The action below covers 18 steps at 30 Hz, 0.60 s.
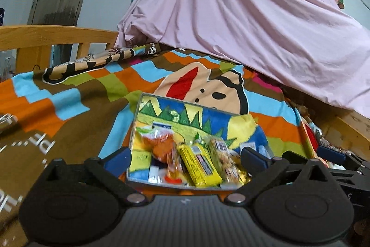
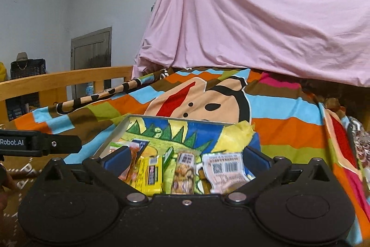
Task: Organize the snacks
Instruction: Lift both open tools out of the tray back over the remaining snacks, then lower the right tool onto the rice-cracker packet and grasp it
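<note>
While both my left gripper (image 1: 185, 157) and right gripper (image 2: 185, 157) hang with jaws spread and empty, the shallow grey tray (image 2: 111, 134) rests on the colourful patchwork bedspread (image 2: 289, 129). Its crinkly snack packets (image 2: 185, 170), yellow, orange and white, lie side by side.

Glossy plastic wrappers (image 2: 150, 175) are seen in a metal-rimmed tray (image 2: 113, 133); the bedspread (image 1: 76, 94) is soft matt cloth, the bed rail (image 2: 64, 80) smooth varnished wood

A pink sheet (image 2: 266, 15) is hanging over a blanket (image 2: 289, 131) showing orange, blue, green and brown blocks; a yellow snack pack (image 1: 198, 163) is lying in a cartoon-painted tray (image 1: 136, 122).
</note>
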{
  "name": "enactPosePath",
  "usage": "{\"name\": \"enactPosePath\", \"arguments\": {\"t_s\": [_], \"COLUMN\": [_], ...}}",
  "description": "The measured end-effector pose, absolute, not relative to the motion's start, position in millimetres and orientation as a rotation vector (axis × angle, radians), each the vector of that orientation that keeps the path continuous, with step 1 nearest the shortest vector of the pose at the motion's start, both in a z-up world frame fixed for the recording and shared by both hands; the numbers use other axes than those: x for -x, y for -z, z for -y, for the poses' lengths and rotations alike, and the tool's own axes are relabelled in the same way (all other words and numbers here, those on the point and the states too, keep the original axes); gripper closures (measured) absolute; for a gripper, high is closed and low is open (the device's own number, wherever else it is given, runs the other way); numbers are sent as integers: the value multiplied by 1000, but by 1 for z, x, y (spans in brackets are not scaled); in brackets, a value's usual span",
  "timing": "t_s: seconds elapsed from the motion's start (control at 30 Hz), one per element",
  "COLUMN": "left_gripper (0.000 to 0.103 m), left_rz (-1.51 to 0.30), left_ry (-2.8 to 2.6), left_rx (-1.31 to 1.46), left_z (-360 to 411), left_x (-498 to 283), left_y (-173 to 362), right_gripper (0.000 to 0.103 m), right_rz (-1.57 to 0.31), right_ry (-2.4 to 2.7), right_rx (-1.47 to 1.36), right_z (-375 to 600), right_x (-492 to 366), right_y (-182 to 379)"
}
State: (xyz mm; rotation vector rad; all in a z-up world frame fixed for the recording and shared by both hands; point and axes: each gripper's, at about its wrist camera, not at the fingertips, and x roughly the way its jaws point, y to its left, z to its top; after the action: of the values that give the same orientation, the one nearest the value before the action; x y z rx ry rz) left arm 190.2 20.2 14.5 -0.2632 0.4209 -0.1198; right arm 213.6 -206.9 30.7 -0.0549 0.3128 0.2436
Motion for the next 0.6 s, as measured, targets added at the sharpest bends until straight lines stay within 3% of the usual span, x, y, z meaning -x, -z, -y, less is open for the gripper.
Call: {"name": "enactPosePath", "arguments": {"t_s": [0.6], "left_gripper": [0], "left_rz": [-489], "left_ry": [155], "left_rx": [167], "left_z": [-10], "left_x": [-111], "left_y": [5], "right_gripper": [1], "right_rz": [-422], "right_ry": [-194], "right_rx": [53], "right_z": [235], "right_x": [-124], "right_y": [-12]}}
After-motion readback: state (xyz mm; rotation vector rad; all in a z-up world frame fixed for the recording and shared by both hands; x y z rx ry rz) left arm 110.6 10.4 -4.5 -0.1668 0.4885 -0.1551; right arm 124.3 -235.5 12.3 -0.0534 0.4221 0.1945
